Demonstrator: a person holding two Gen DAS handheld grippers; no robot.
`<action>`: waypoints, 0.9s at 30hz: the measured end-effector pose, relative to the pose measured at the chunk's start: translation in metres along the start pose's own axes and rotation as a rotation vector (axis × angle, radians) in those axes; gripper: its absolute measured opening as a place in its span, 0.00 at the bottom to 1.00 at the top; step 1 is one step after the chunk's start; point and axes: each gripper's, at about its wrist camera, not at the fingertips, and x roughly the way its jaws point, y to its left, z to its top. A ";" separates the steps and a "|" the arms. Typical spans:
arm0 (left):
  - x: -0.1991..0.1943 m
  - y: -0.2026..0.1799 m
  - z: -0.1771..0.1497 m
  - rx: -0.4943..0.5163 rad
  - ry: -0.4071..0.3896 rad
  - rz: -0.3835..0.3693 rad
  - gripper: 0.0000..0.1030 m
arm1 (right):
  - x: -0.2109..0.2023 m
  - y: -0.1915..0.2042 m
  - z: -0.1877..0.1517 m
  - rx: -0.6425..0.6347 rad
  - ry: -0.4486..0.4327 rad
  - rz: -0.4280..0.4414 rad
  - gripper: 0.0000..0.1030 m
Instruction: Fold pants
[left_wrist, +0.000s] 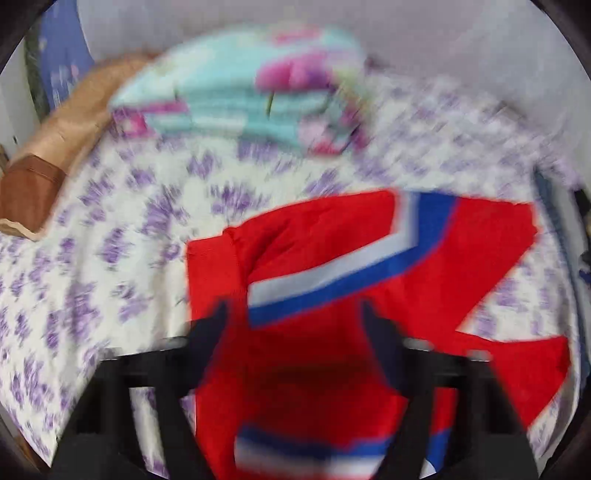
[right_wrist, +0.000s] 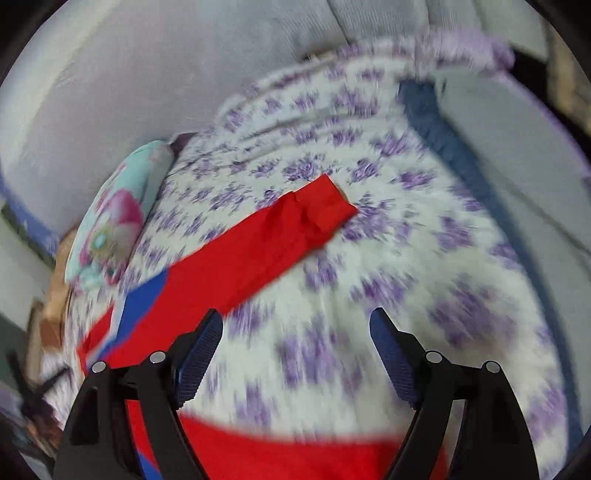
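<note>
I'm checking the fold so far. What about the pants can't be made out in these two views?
- Left wrist: motion blur smears the red pants; the left gripper arms cover the near fabric.
- Right wrist: the waist end runs off the bottom edge; the right gripper hides part.

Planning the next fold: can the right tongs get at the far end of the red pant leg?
Probably yes: the right tongs are open, and the leg end lies flat ahead with only bedsheet between.

Both wrist views close above the bedspread (left_wrist: 110, 236), blurred, apparently sharing red pants (right_wrist: 258, 251)
</note>
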 end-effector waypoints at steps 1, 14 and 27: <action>0.020 0.004 0.004 -0.005 0.056 0.006 0.23 | 0.016 -0.003 0.010 0.021 0.015 -0.005 0.79; 0.060 0.010 0.008 -0.002 0.100 0.019 0.09 | 0.096 -0.009 0.038 0.147 0.066 0.018 0.17; 0.046 0.005 0.010 0.072 0.109 -0.007 0.11 | 0.084 0.019 -0.001 -0.088 0.143 -0.259 0.48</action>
